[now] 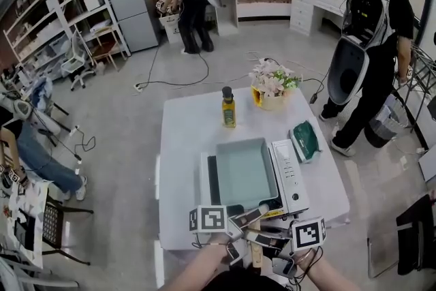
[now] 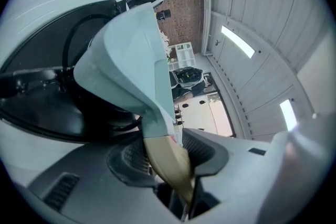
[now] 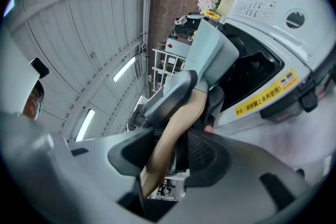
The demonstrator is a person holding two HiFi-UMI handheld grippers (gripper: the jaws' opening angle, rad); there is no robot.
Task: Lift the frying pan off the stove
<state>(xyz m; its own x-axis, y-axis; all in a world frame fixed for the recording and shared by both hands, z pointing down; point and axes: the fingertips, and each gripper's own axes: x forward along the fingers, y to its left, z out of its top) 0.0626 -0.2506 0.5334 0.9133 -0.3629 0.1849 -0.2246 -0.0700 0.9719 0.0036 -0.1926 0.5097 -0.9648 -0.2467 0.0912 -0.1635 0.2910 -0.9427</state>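
A pale teal square frying pan (image 1: pixel 245 174) sits on the white induction stove (image 1: pixel 291 180), its wooden handle (image 1: pixel 257 252) pointing toward me. Both grippers meet at that handle by the table's near edge: left gripper (image 1: pixel 246 217) from the left, right gripper (image 1: pixel 262 240) from the right. In the left gripper view the handle (image 2: pixel 169 168) runs between the jaws of the left gripper (image 2: pixel 168 152), pads against it, with the pan (image 2: pixel 131 55) rising beyond. In the right gripper view the right gripper (image 3: pixel 176 139) holds the same handle (image 3: pixel 181 123), with the pan (image 3: pixel 210 55) ahead.
On the white table (image 1: pixel 187 146) stand an oil bottle (image 1: pixel 228 108), a flower basket (image 1: pixel 272 88) and a green object (image 1: pixel 306 140) right of the stove. One person (image 1: pixel 371 44) stands by the table's far right corner, another (image 1: pixel 187 0) at the back. Cables cross the floor.
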